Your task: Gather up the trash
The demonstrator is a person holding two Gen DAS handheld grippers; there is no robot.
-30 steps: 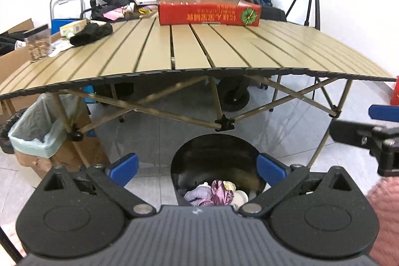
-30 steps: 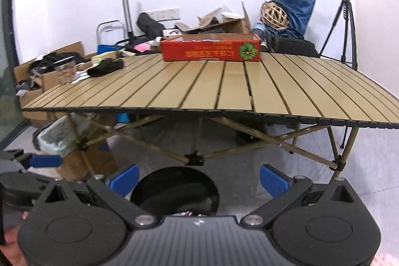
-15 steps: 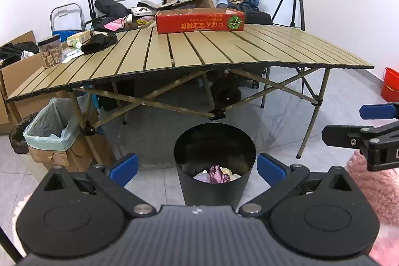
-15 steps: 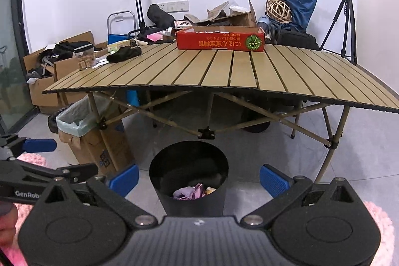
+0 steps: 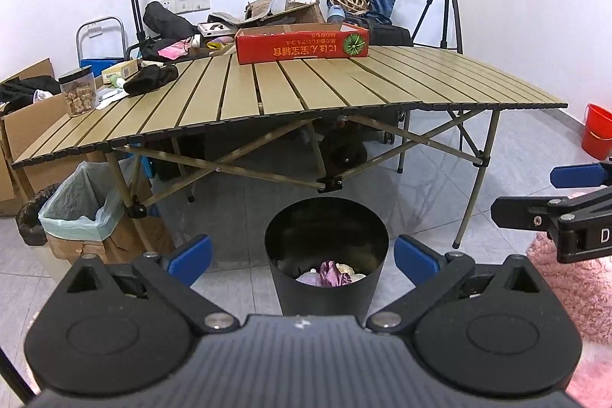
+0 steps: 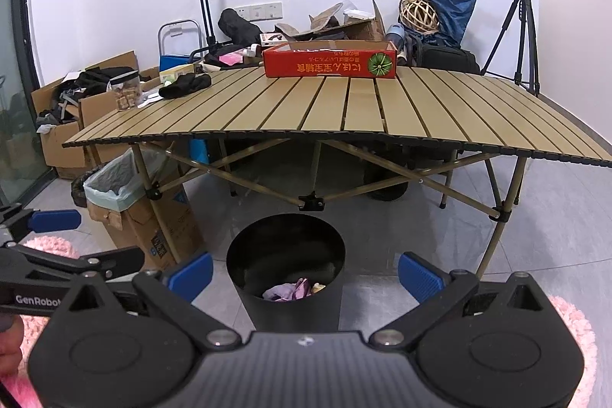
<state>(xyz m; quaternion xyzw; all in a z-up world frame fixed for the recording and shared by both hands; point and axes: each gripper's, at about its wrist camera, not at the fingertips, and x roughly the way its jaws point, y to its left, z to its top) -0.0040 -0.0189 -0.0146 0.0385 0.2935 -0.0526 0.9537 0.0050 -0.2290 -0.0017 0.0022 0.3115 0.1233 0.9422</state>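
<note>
Fingers of left gripper (image 5: 302,259) and right gripper (image 6: 305,272) spread wide, empty, above trash bin (image 5: 325,278).

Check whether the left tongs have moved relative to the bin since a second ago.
Yes. The left tongs have pulled back from the black bin, which now shows whole beneath the table.

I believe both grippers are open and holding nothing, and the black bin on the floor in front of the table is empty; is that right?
Not quite: the black bin is not empty. The left wrist view shows crumpled trash at its bottom, some of it purple. The rest holds: the left gripper and right gripper are both open and holding nothing, and the bin stands on the floor before the table.
</note>
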